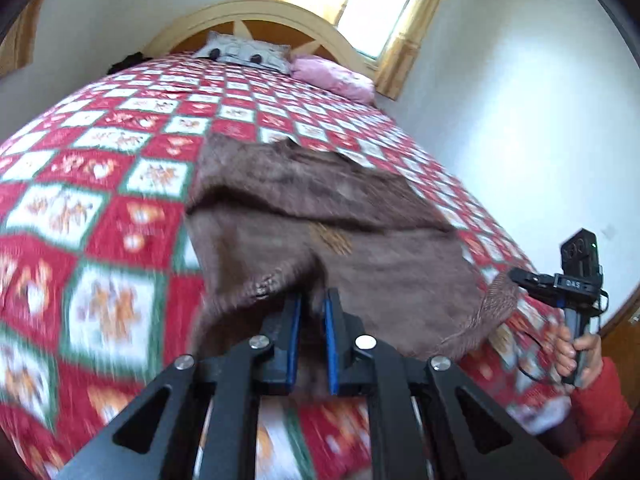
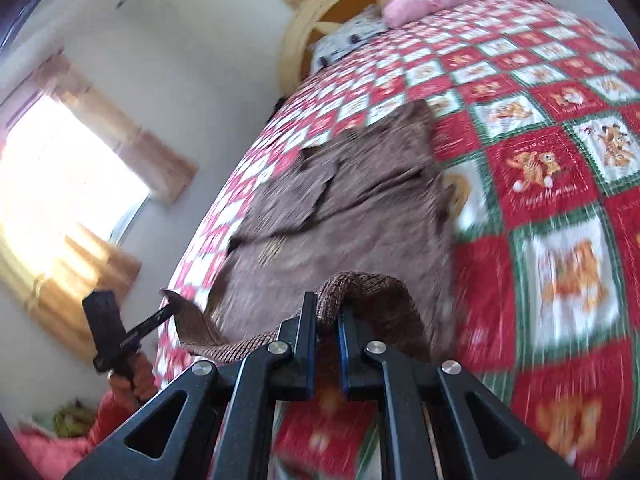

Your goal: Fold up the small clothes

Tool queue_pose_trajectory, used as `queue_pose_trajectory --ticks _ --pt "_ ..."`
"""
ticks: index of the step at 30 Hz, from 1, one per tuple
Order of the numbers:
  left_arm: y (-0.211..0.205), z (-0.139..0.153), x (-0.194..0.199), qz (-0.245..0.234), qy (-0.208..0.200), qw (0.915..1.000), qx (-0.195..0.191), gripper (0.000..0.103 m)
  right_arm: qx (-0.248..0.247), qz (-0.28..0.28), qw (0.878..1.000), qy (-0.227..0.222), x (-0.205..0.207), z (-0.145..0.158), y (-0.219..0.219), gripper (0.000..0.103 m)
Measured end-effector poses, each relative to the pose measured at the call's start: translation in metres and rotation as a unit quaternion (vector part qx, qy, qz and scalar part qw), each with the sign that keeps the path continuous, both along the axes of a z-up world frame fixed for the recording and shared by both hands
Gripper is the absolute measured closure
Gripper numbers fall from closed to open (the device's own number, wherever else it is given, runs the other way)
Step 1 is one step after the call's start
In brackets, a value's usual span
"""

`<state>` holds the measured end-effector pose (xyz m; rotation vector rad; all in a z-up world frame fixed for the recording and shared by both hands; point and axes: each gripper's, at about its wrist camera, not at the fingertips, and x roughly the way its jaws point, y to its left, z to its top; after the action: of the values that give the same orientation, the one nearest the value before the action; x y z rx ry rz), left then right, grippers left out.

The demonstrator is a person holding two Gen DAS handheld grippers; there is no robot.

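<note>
A brown knitted sweater (image 1: 320,216) lies on the red, white and green checked bedspread (image 1: 100,184); it also shows in the right wrist view (image 2: 340,220). My left gripper (image 1: 312,300) is shut on the sweater's near hem. My right gripper (image 2: 326,308) is shut on the ribbed hem (image 2: 368,292), which bulges over the fingers. Each gripper appears in the other's view, the right gripper (image 1: 516,276) at the far right and the left gripper (image 2: 170,308) at the lower left, both holding the hem's corners. The hem is lifted off the bed.
A pink pillow (image 1: 332,76) and a patterned pillow (image 1: 244,52) lie by the wooden headboard (image 1: 280,16). A bright window (image 1: 376,4) with yellow curtains is behind. White walls flank the bed. Pink and green cloth (image 2: 60,428) lies low at the left.
</note>
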<state>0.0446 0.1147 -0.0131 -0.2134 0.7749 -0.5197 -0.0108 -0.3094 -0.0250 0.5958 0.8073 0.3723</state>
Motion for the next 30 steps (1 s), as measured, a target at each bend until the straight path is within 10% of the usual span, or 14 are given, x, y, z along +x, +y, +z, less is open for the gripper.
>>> queue_pose_trajectory --ticks 6,11,14,21,30 --pt "0.013 -0.014 0.063 0.064 0.032 0.9968 0.036 0.088 0.025 -0.025 0.998 0.056 0.044 -0.038 -0.01 0.09" --pt "0.03 -0.009 0.067 0.041 0.031 0.9982 0.032 0.053 0.086 -0.038 0.996 0.015 0.034 -0.027 -0.02 0.022" --pt "0.024 -0.004 0.056 0.006 -0.006 0.9984 0.056 0.035 0.088 -0.046 0.994 -0.043 0.016 -0.004 -0.023 0.022" --pt "-0.023 -0.031 0.038 -0.082 -0.057 0.9803 0.171 0.032 -0.162 -0.055 0.983 -0.065 -0.01 0.021 0.023 0.022" --pt "-0.026 -0.038 0.019 -0.093 -0.067 0.9793 0.167 0.049 -0.171 -0.033 0.983 -0.061 0.0 0.013 0.045 0.022"
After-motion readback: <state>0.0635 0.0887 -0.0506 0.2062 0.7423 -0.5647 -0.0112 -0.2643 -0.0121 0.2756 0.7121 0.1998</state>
